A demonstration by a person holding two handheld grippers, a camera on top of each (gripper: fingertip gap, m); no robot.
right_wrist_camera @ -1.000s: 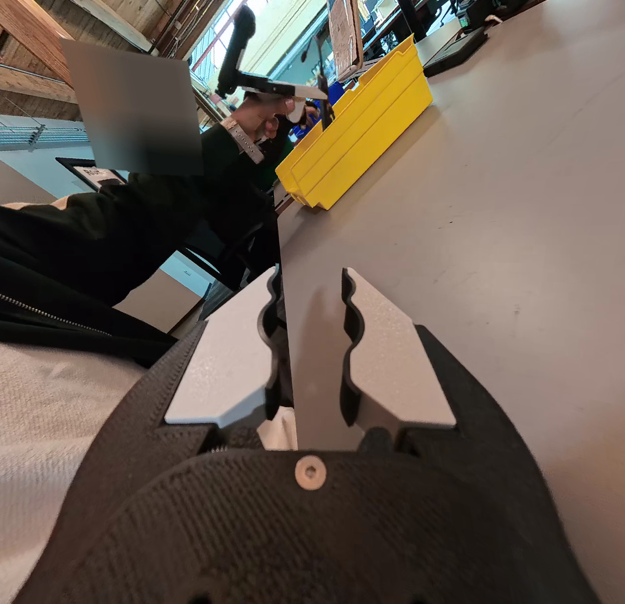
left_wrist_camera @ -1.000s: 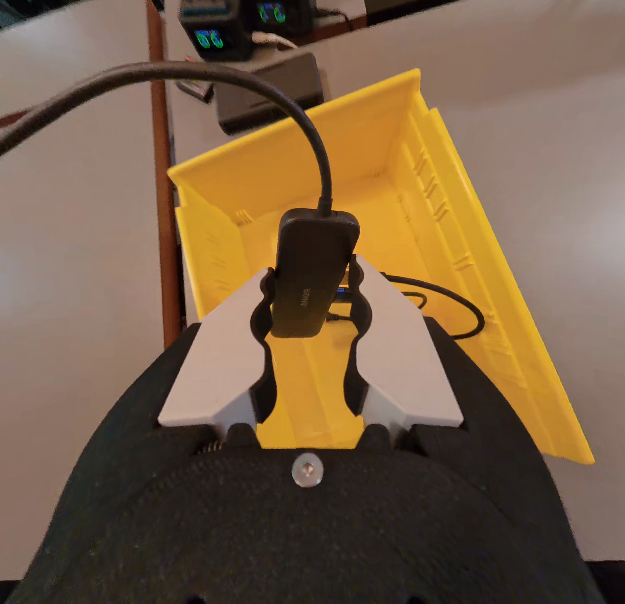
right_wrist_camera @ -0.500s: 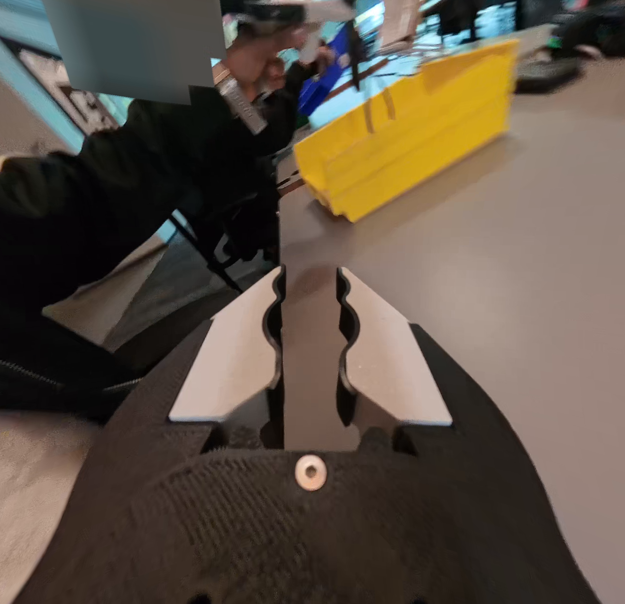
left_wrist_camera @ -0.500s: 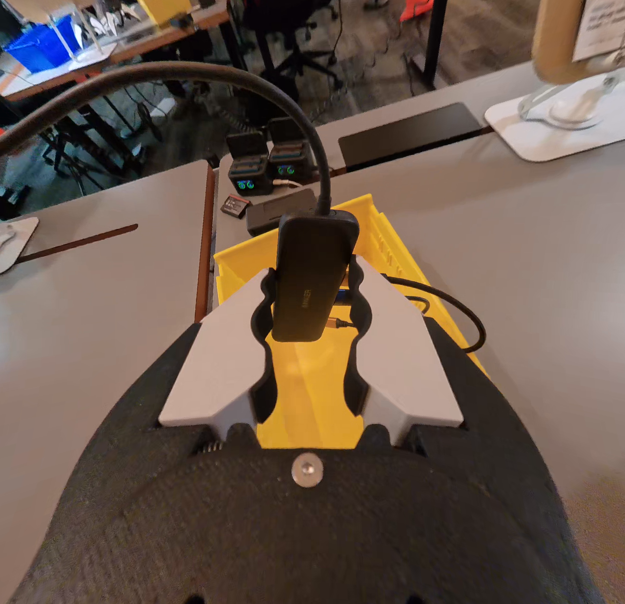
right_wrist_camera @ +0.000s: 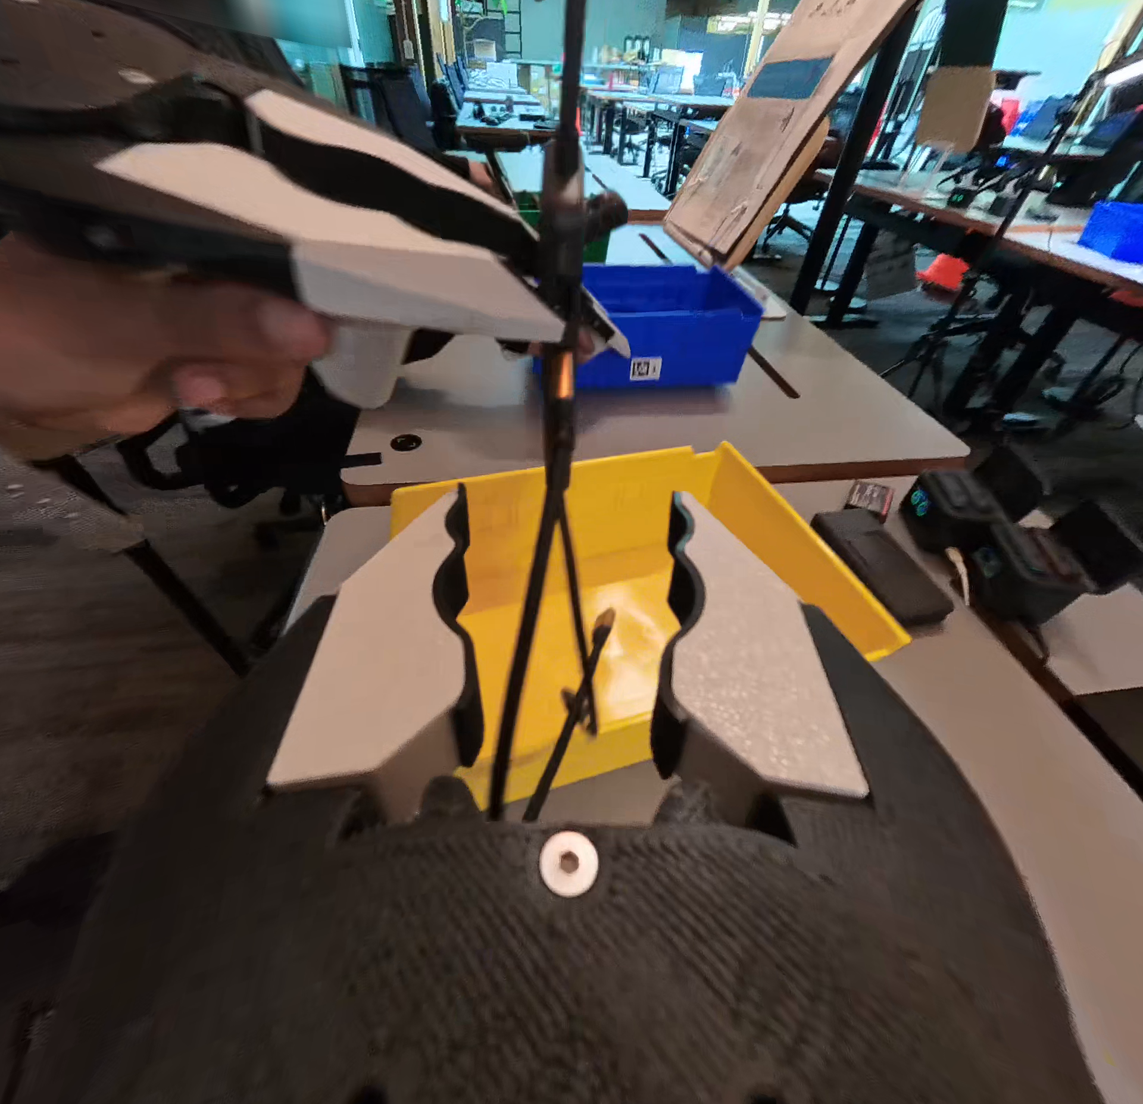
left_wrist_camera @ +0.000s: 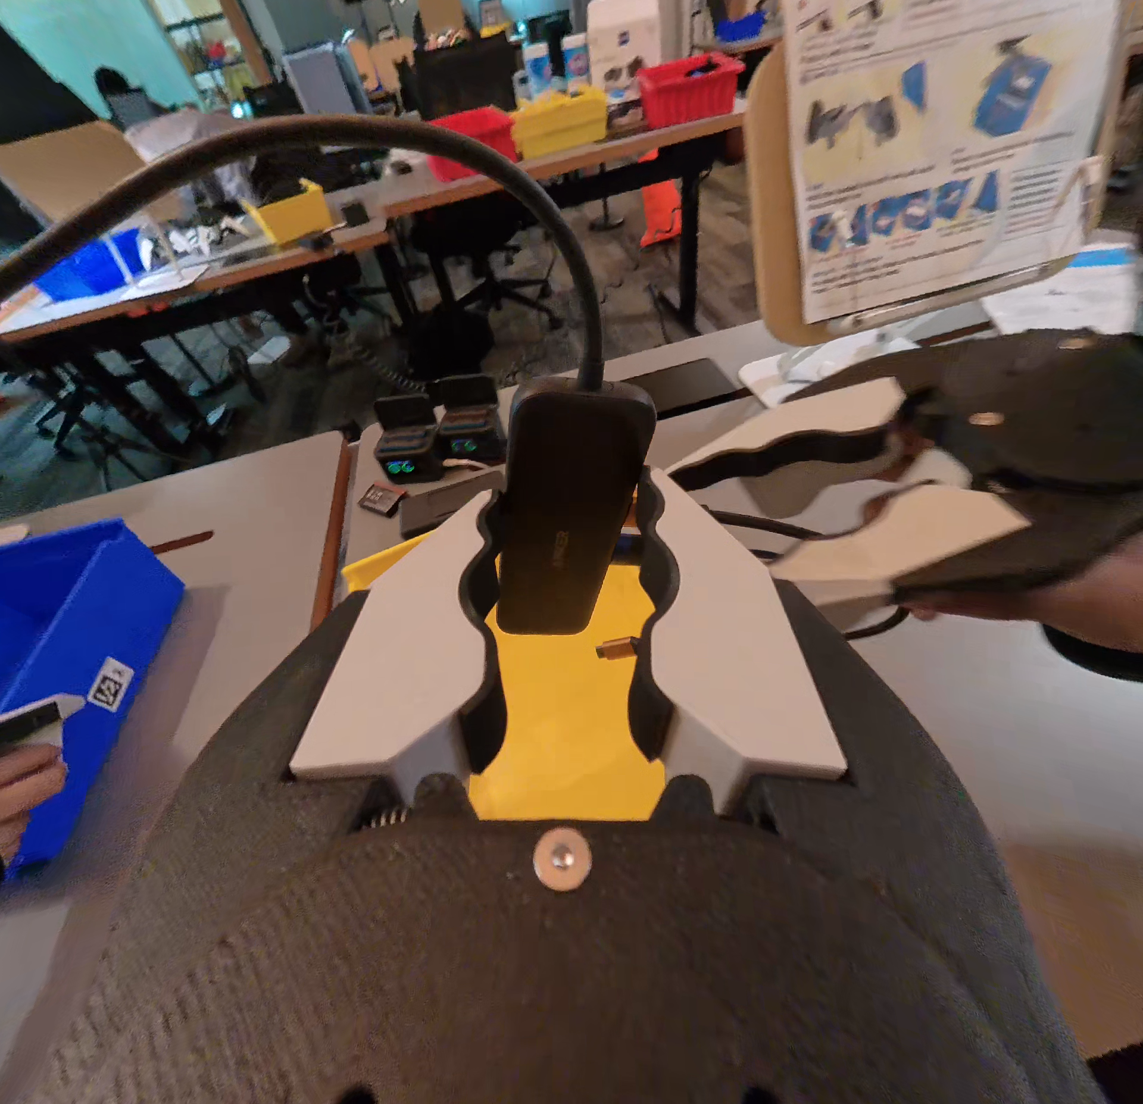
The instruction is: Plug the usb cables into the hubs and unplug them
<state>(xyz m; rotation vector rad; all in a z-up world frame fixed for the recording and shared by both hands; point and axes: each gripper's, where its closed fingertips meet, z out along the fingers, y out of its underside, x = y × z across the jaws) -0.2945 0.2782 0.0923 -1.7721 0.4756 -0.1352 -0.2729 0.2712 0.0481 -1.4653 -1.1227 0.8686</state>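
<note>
Lifting the hub [left_wrist_camera: 572, 505] clear of the yellow bin [left_wrist_camera: 569, 722], the left tongs [left_wrist_camera: 569, 555] are clamping it by its sides, higher than a second ago. Right tongs [left_wrist_camera: 822, 505], resting on the worktop before, are now coming in from the right, so an unplug looks next. A cable tip [left_wrist_camera: 615, 647] is dangling below the hub. In the right view, the right tongs [right_wrist_camera: 566, 586] are gaping wide and empty around thin cables [right_wrist_camera: 526, 635] hanging over the bin [right_wrist_camera: 804, 555]; only here the blue bin [right_wrist_camera: 674, 326] shows behind.
</note>
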